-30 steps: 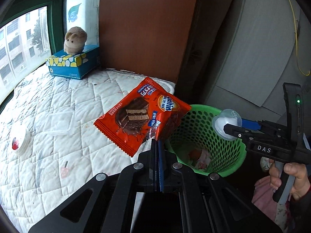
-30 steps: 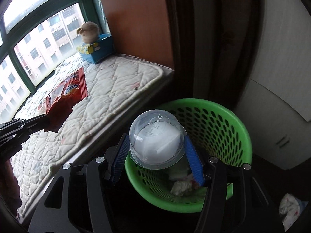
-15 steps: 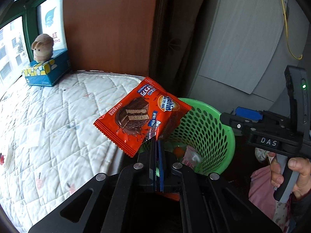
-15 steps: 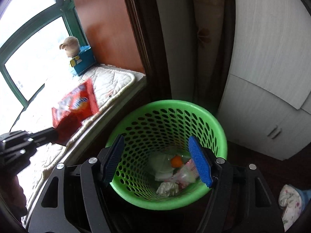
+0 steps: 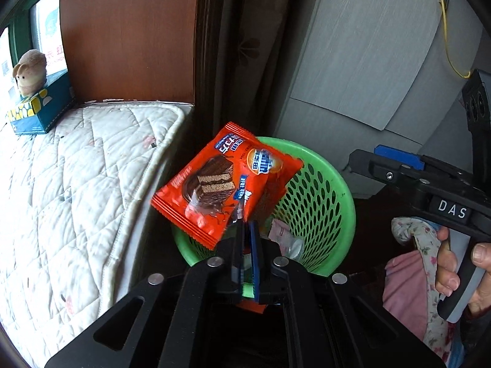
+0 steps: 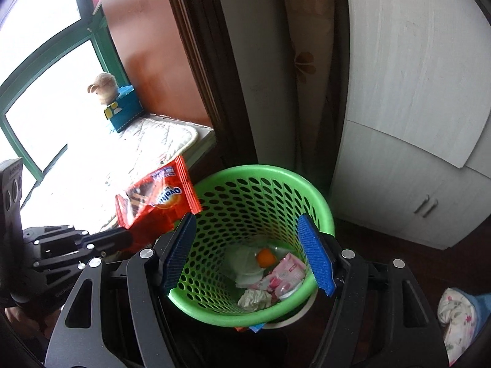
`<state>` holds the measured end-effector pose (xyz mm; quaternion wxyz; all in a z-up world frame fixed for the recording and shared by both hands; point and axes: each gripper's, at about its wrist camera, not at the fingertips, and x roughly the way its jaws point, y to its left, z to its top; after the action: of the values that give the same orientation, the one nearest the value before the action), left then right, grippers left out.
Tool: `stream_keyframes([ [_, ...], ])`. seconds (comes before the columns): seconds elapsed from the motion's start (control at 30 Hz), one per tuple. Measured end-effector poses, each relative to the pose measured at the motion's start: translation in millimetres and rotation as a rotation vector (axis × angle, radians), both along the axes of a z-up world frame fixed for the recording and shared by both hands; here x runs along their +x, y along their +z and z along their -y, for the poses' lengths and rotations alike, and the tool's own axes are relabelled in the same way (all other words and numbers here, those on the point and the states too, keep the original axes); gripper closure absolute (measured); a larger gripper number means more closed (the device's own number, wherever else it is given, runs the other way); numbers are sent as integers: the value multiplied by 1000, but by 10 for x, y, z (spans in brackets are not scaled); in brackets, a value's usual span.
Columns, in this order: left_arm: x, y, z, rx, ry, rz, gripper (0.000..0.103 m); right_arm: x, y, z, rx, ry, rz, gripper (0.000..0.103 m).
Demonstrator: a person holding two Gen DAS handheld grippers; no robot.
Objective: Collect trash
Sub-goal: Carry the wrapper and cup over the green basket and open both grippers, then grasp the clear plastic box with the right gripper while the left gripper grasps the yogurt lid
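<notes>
**Letting the snack wrapper go over the basket**

The left gripper (image 5: 245,224) pinches a lower corner of a red chocolate-wafer snack wrapper (image 5: 224,184). Its jaws have just been opening a little, and the corner sits between the pads, so the wrapper hangs there and has not dropped. The right gripper (image 6: 245,217) has also just been opening its jaws. They stand wide apart with nothing between them, directly above the basket.

The wrapper is in the air at the rim of the green plastic mesh basket (image 5: 337,178), on the side next to the mattress (image 5: 76,168). From the right wrist view, most of it seems to lie outside the rim. I think the left hand should go a bit more toward the middle of the basket before the jaws open fully. A wrapper is light and flat and can slide sideways and land on the floor. The right gripper should also keep out of the way.

Inside the basket I can see a crumpled tissue (image 6: 254,299), a pink packet (image 6: 288,276), a small orange round thing (image 6: 264,257) and something clear or white beneath, which I cannot name. The basket is far from full.
</notes>
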<state>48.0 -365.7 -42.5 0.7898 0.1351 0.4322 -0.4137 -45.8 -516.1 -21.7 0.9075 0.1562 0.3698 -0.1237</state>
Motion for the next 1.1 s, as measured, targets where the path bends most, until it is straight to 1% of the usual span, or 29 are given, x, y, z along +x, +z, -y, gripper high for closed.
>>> stream_keyframes([
  [0.03, -4, -15, 16, -1, -4, -8, 88, -5, -1, 8, 0, -2, 0, 34],
  [0.1, -22, -46, 45, 5, -8, -9, 85, -14, -2, 20, 1, -6, 0, 34],
  [0.17, -30, -71, 38, 8, -6, -19, 75, -20, -9, 31, 4, -9, -2, 34],
  [0.23, -28, -82, 19, 9, 3, -18, 69, -12, -15, 30, 4, -7, -3, 34],
  [0.4, -17, -85, -94, 11, 31, -22, 66, 13, -18, -7, 4, 4, -5, 34],
  [0.47, 21, -62, -187, 11, 52, -22, 62, 23, -16, -45, 3, 14, -5, 34],
  [0.53, 60, -37, -294, 10, 78, -20, 60, 53, -7, -95, 0, 29, -4, 34],
  [0.63, 131, 6, -474, 6, 120, -14, 57, 110, 2, -188, -2, 53, -1, 31],
  [0.73, 219, 49, -680, 4, 169, -8, 53, 199, 3, -307, -2, 82, -3, 31],
  [0.8, 280, 75, -831, 6, 201, 1, 52, 277, 3, -404, -2, 107, -6, 30],
  [0.87, 349, 98, -983, 10, 234, 8, 48, 357, 4, -512, -4, 133, -6, 29],
  [0.93, 429, 124, -1147, 10, 268, 10, 47, 436, 4, -623, -5, 158, -6, 28],
  [1.03, 545, 160, -1421, 11, 329, 26, 42, 563, 3, -800, -6, 195, -8, 28],
  [1.1, 635, 178, -1616, 11, 374, 30, 41, 654, 3, -917, -8, 219, -11, 27],
])
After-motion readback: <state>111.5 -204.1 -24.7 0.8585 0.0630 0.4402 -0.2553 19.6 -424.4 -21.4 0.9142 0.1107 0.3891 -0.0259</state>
